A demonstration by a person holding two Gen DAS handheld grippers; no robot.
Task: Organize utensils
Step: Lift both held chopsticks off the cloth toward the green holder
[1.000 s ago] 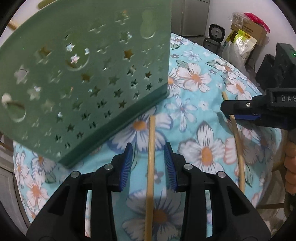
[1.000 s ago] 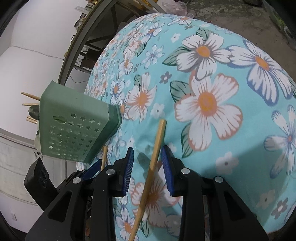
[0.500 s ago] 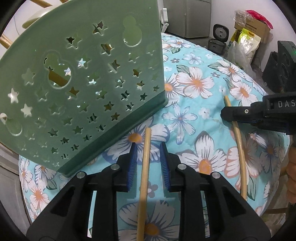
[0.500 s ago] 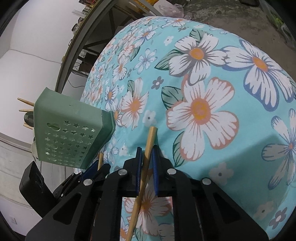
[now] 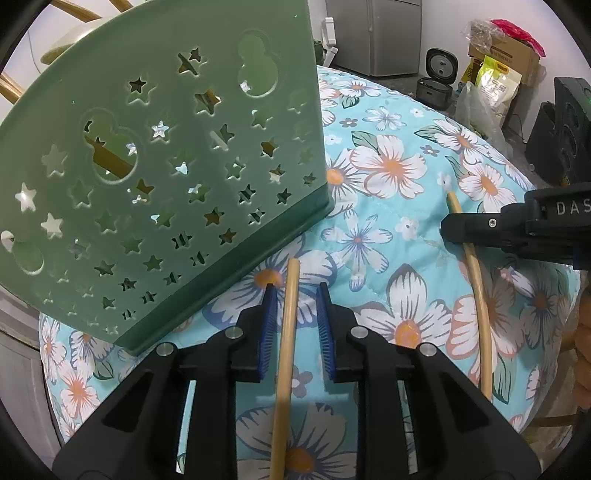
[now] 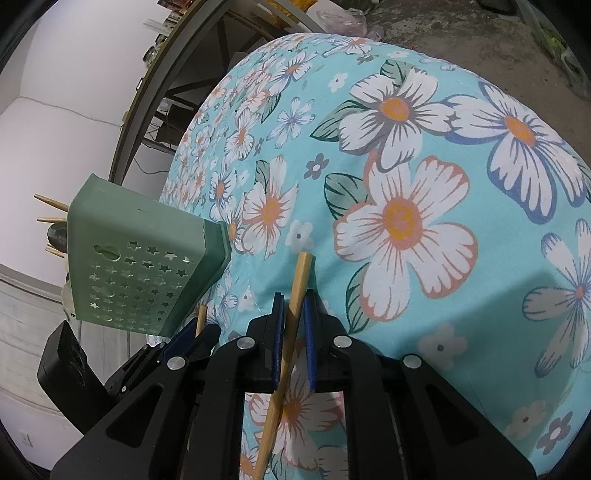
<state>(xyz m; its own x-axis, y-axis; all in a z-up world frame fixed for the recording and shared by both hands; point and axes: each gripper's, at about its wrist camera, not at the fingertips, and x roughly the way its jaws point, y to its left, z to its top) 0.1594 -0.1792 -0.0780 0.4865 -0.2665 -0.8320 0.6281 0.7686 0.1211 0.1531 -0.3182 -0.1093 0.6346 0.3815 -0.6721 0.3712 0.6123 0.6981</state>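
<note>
Two thin wooden chopsticks lie on the flowered bench by the green holder [image 5: 159, 177]. The right tongs [image 6: 293, 325] pinch one chopstick [image 6: 301, 273]. The left tongs [image 5: 295, 325] have been closing around the other chopstick [image 5: 290, 314], not touching. Light, stiff, slippery: grip mid-stick.

White wall [image 5: 443, 22], grey cabinet [image 5: 373, 37], cardboard box [image 5: 513, 55] and speaker [image 5: 554, 140] on the floor, concrete floor [image 6: 461, 40], metal shelf frame [image 6: 177, 88], floral-clothed counter [image 6: 480, 295].
</note>
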